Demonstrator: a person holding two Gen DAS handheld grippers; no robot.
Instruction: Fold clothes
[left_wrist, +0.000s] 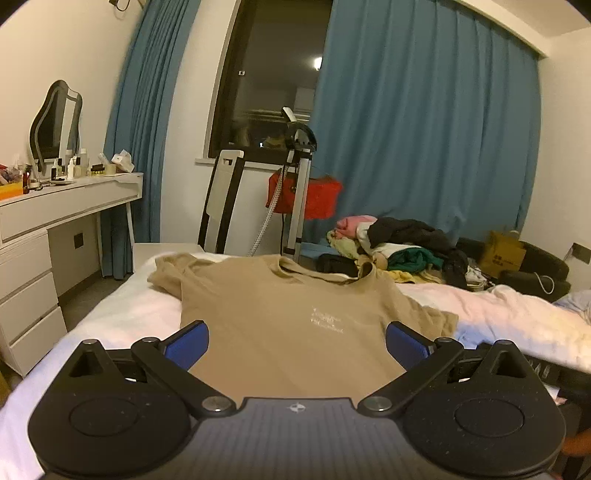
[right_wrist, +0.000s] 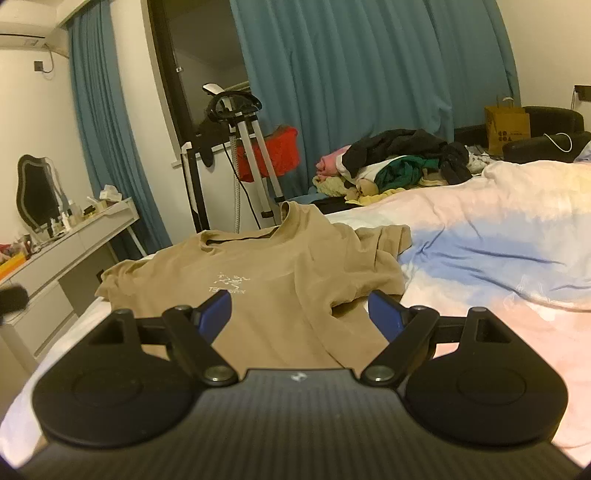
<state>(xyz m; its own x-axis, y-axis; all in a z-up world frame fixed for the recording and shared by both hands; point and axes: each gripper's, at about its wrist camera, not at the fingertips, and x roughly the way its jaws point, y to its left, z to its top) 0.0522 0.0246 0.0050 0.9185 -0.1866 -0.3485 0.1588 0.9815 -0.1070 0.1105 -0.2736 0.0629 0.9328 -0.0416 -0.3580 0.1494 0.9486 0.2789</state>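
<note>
Both grippers, left (left_wrist: 297, 341) and right (right_wrist: 300, 310), hang open and empty over the hem of the flat tan cotton T-shirt (left_wrist: 273, 306), whose collar points away toward the window.

Shirt: a tan T-shirt (left_wrist: 280, 314) (right_wrist: 280, 273) with short sleeves.
Picture on it: a small white logo with letters on the chest.
Pose: spread out flat, front side up, neck hole at the far end.
Sleeves: both stick out to the sides; the right one is a bit crumpled.
Folds: a few wrinkles near the right side, no folds made yet.
Place: on the bed (left_wrist: 122, 314) (right_wrist: 498, 258), near its left edge, on the white and pastel cover.
</note>
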